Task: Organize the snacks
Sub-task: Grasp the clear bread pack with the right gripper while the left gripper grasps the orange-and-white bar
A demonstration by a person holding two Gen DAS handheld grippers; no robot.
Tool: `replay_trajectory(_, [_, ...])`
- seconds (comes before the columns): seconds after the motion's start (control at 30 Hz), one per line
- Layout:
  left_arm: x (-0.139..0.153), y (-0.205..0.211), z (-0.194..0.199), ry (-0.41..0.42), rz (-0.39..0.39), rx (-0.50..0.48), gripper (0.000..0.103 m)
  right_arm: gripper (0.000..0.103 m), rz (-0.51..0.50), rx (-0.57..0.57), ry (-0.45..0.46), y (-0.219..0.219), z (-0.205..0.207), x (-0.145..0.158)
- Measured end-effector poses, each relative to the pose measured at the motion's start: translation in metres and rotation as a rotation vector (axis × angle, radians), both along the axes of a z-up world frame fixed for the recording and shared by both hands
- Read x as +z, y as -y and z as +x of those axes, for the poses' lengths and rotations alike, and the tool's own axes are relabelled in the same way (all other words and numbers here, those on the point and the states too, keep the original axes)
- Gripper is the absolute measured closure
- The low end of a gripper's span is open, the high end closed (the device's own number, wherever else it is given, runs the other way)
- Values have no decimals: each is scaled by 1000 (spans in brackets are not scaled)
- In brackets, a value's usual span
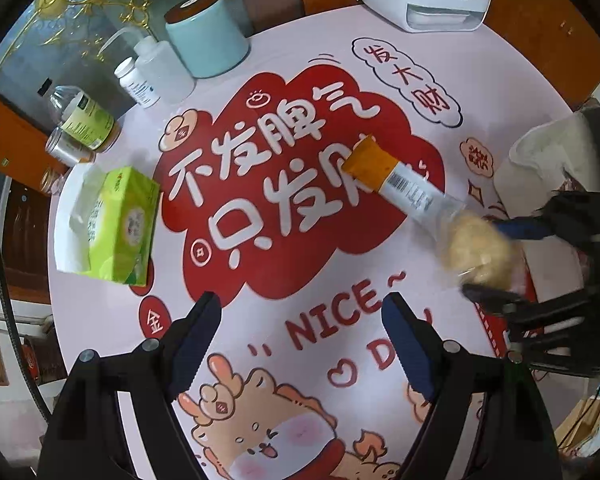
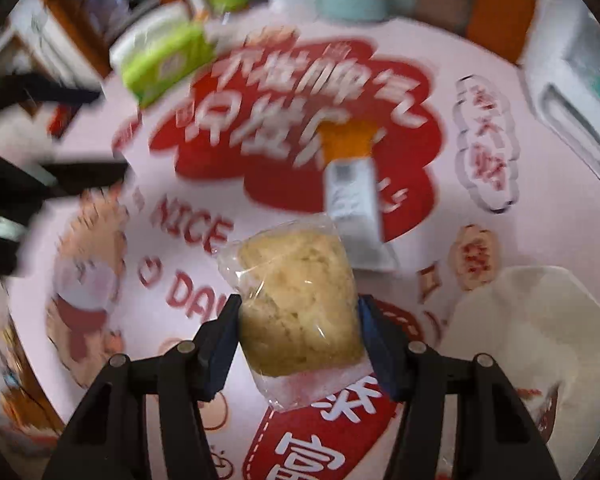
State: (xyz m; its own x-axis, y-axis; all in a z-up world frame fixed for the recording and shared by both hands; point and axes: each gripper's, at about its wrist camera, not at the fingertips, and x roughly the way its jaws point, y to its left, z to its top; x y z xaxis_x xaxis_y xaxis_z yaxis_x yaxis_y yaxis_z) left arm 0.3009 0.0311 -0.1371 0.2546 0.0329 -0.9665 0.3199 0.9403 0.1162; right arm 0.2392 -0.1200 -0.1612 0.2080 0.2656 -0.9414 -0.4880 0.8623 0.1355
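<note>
My left gripper (image 1: 300, 316) stands open over the printed tabletop (image 1: 320, 60), nothing between its jaws. An orange-and-white snack stick (image 1: 396, 184) lies mid-tabletop. My right gripper (image 2: 298, 330) clamps a clear-wrapped pastry (image 2: 300, 304), near the white container (image 2: 540, 320) toward the right edge.

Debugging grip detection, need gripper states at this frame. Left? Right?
Left gripper: open, nothing between its fingers.
Right gripper: closed on the clear-wrapped pastry, pads pressing both sides.
</note>
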Motion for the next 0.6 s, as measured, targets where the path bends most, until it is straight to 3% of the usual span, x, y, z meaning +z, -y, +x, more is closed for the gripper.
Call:
replay_trajectory(0.17, [-8,17,18,-11,-42,46,21,45,137,-180,97,44,4,51])
replay_trajectory(0.27, [-19,30,33,-32,-106,125,22,45,211,-315,178,73,6,76])
replay_trajectory(0.43, [-50,56,57,-63,-213,307,22,45,190,-487,323,111,-7,95])
replay_trajectory(0.6, [-85,85,70,-59,-145,400,21,45,201,-560,313,135,-16,88])
